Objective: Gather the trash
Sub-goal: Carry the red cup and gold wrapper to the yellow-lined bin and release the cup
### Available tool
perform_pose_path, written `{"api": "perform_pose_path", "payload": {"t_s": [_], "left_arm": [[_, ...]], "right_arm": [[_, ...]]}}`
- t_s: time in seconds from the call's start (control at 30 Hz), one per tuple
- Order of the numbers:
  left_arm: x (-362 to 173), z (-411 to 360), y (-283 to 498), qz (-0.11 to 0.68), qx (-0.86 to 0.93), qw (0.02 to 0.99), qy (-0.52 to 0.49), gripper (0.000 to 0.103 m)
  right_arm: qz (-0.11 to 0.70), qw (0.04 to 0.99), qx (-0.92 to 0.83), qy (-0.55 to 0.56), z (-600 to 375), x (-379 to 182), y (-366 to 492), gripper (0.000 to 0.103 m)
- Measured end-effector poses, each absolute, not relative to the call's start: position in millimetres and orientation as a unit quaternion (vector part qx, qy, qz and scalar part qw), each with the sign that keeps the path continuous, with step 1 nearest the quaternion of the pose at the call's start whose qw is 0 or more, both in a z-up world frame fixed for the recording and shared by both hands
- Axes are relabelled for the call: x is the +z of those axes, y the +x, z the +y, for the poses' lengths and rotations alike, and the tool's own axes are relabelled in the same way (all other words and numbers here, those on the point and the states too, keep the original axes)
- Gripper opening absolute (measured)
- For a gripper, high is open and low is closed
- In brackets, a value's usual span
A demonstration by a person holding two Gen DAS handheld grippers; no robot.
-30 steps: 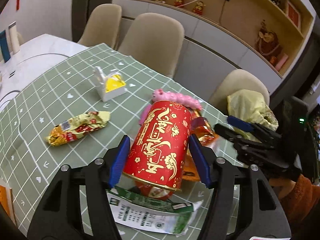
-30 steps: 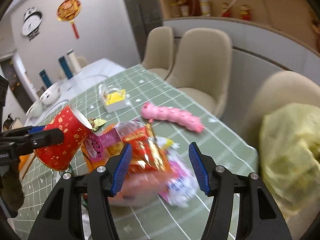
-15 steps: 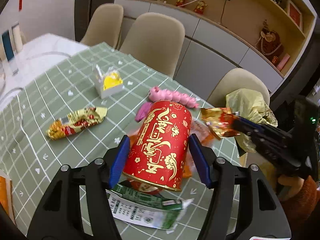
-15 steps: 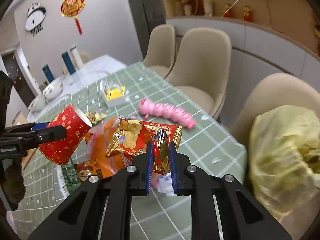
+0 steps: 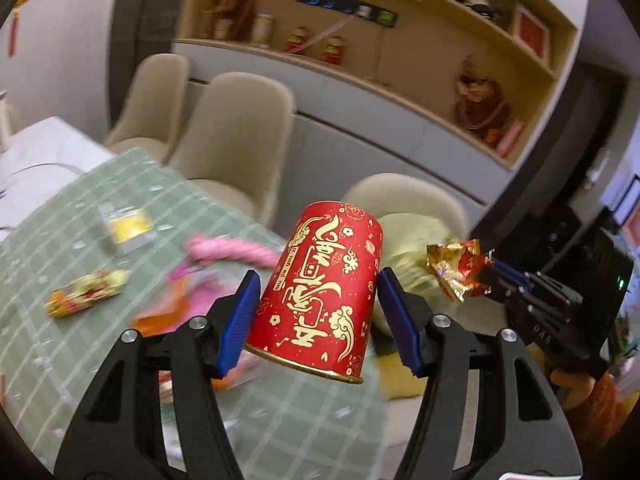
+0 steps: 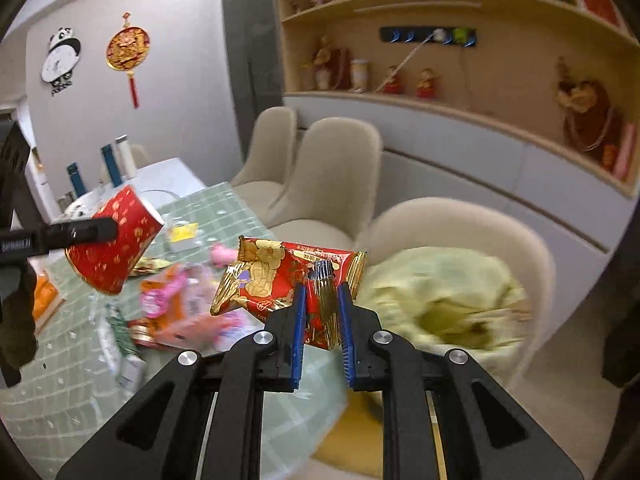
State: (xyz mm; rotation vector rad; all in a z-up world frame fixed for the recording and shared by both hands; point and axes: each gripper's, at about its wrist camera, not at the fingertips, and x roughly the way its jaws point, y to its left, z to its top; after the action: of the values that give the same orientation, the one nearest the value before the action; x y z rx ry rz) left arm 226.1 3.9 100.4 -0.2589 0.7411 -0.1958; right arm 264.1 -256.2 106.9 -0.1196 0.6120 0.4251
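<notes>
My left gripper [image 5: 318, 320] is shut on a red paper cup with gold lettering [image 5: 324, 288], held tilted above the table's near corner; the cup also shows in the right wrist view [image 6: 116, 240]. My right gripper [image 6: 322, 320] is shut on a red and gold snack wrapper [image 6: 280, 276], held in the air between the table and a yellow-green trash bag [image 6: 452, 292] that sits open on a beige chair. The wrapper [image 5: 458, 270] and the bag [image 5: 404, 240] also show in the left wrist view, right of the cup.
The table with a green checked cloth [image 5: 60, 328] holds a gold wrapper [image 5: 86, 292], a pink toy [image 5: 232, 248], a yellow-topped box [image 5: 128, 226], and a heap of pink, orange and green wrappers [image 6: 168, 316]. Beige chairs [image 6: 328, 176] stand along the far side.
Both grippers have lifted and swung right toward the bag on the chair. The cup and the snack wrapper went with them. The views are blurred by the motion.
</notes>
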Motion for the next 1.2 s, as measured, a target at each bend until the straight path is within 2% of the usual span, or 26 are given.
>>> {"api": "perform_pose_path", "payload": {"t_s": [0.27, 0.53, 0.73, 1.07, 1.2], "left_arm": [[89.5, -120.9, 329.2, 0.389, -0.208, 0.888, -0.131, 0.058], [39.0, -235.1, 413.2, 0.465, -0.275, 0.839, -0.064, 0.058], [-17.1, -243.7, 458.3, 0.545, -0.180, 0.818, -0.036, 0.058], [-42.9, -255.9, 490.1, 0.567, -0.085, 0.817, 0.062, 0.056], [-44.2, -255.7, 489.5, 0.568, -0.082, 0.817, 0.056, 0.057]], "right_arm": [[0.290, 0.951, 0.103, -0.028, -393.3, 123.1, 310.4, 0.016], [0.302, 0.951, 0.067, 0.004, -471.4, 99.6, 356.6, 0.016], [0.324, 0.943, 0.071, 0.031, -498.5, 69.1, 381.6, 0.016], [0.337, 0.935, 0.098, 0.045, -489.8, 36.1, 391.8, 0.016], [0.335, 0.935, 0.106, 0.039, -484.9, 33.6, 388.7, 0.016]]}}
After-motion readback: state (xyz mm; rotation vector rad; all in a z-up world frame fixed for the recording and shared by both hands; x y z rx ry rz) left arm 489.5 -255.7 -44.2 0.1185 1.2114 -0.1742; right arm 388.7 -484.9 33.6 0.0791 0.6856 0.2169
